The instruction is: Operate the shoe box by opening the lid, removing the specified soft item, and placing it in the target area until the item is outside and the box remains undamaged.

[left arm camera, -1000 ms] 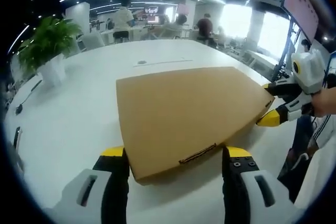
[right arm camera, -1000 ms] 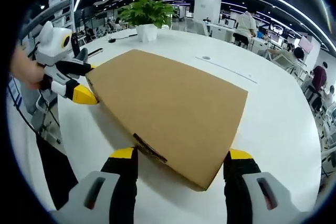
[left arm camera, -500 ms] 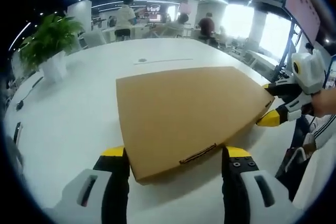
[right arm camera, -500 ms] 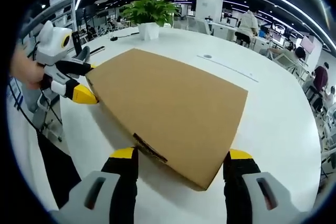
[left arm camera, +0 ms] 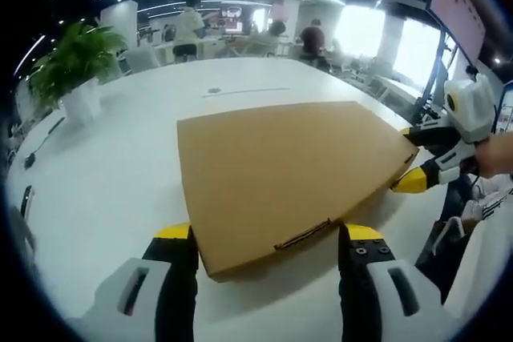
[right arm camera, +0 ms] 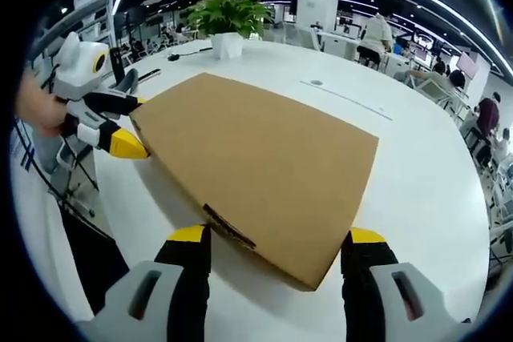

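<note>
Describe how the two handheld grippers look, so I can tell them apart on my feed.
Both match: the left gripper and right gripper have black jaws with yellow tips on pale grey-white bodies with dark slots. Seen from across the cardboard box, each has a white housing.

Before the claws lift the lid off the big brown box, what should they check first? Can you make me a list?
1. Lid of the shoe box closed and flat: ok.
2. Left claw open, its jaws straddling one box corner: ok.
3. Right claw open, its jaws straddling another corner: ok.
4. Box sits fully on the white table: ok.
5. Potted plant stands well away from the box: ok.
6. Soft item inside: cannot tell, the lid hides it.
</note>
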